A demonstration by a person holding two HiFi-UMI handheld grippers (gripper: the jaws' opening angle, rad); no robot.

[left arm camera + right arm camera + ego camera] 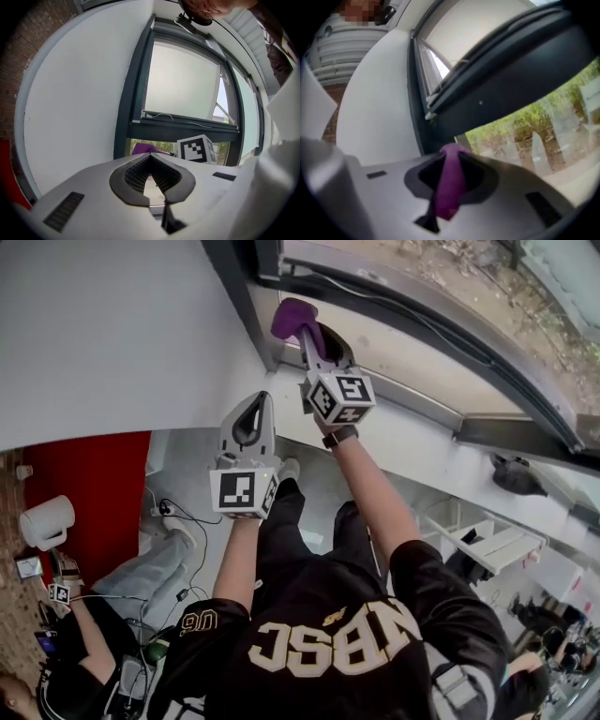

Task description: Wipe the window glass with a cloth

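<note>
The pale floor (202, 451) meets a red patch (94, 484) on one side. Black cables (169, 509) trail loosely over it, beside a seated person's outstretched legs (150, 573) and the white shoe (289, 468) of someone standing.

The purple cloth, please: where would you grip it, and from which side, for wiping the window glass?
Pinch the purple cloth at its bunched middle, as the right gripper does, coming from the room side, so a soft wad sticks out past the jaw tips toward the window glass.
</note>
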